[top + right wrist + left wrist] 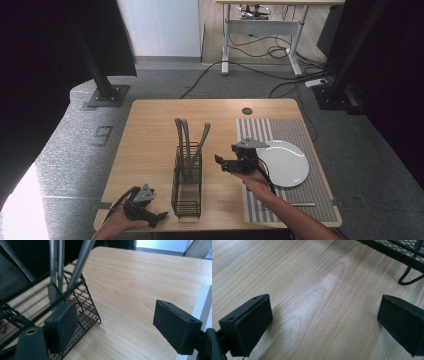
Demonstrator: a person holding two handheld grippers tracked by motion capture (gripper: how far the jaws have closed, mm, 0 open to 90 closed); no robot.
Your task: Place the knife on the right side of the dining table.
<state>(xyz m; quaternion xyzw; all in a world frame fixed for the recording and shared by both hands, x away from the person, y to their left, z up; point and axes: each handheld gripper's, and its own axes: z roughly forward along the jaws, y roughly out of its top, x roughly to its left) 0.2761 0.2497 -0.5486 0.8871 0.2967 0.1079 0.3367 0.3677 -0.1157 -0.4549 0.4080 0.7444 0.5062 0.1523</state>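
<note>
A black wire-mesh caddy [187,181] stands mid-table with three metal cutlery handles [188,136] sticking up from its far end. In the right gripper view the caddy [82,302] and the handles [75,267] are close at the left. My right gripper [223,165] hovers open just right of the caddy, nothing between its jaws. My left gripper [161,217] rests open low at the front left of the caddy, over bare wood. The left gripper view has the caddy's foot [409,277] at the upper right. A white plate [283,162] lies on a striped placemat [300,200].
One piece of cutlery [303,204] lies on the placemat near the table's front edge. A round cable hole [247,111] sits near the table's [150,135] far edge. Beyond the table are black frame posts, floor cables and a desk.
</note>
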